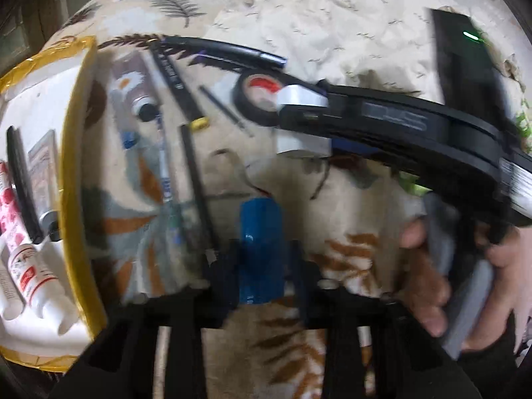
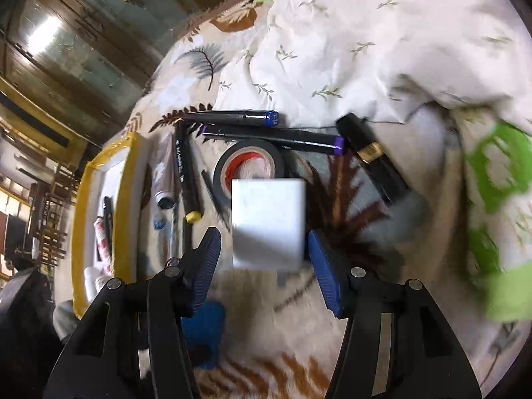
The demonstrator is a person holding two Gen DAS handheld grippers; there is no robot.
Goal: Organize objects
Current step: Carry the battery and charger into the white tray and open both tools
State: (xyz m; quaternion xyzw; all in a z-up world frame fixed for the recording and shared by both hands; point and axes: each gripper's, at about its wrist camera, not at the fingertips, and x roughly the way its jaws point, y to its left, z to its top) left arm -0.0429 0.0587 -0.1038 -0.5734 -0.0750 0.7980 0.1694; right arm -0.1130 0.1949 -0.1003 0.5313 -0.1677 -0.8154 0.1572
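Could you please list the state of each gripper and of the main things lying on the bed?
Left gripper: fingers closed on a blue object.
Right gripper: fingers open, not touching the white block between them.
Tape roll: lying flat beside the markers.
Yellow-rimmed tray: partly filled with tubes.
Blue-capped marker: capped, lying on the blanket.

Home bedroom, leaf-print blanket (image 2: 299, 316), rumpled white sheet (image 2: 365, 33), wooden mirrored wardrobe (image 2: 83, 43)
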